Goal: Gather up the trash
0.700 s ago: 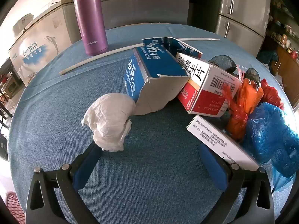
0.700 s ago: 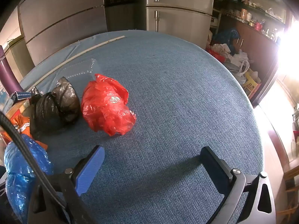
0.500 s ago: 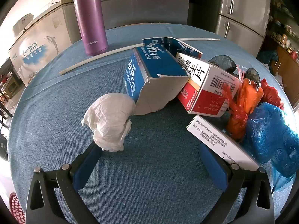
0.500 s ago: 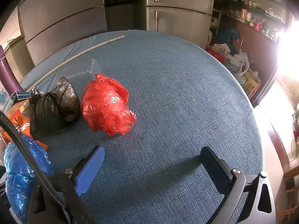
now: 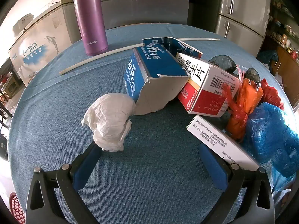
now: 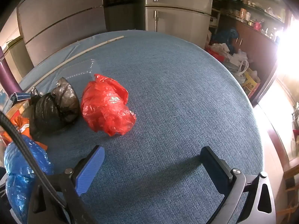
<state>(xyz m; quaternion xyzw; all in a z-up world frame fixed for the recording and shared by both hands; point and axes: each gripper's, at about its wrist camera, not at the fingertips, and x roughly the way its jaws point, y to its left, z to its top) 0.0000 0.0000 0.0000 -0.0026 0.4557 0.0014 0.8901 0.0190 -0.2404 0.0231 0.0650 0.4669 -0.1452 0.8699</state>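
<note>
Trash lies on a blue cloth-covered table (image 5: 46, 97). In the left wrist view a crumpled white paper wad (image 5: 109, 120) sits just ahead of the left finger of my left gripper (image 5: 149, 149), which is open and empty. Behind it lean a torn blue carton (image 5: 153, 74) and a red-and-white box (image 5: 207, 85); a flat white box (image 5: 218, 140) lies by the right finger. Orange (image 5: 244, 102) and blue (image 5: 269, 134) plastic bags pile at right. In the right wrist view my right gripper (image 6: 151, 156) stands open and empty, short of a red bag (image 6: 106, 106) and a black bag (image 6: 54, 112).
A purple flask (image 5: 89, 16) stands at the table's far side, with a long white stick (image 5: 104, 57) lying in front of it. A clear plastic lid (image 6: 82, 71) lies behind the red bag. Refrigerators (image 6: 175, 9) and cabinets ring the table; bags clutter the floor at right (image 6: 235, 61).
</note>
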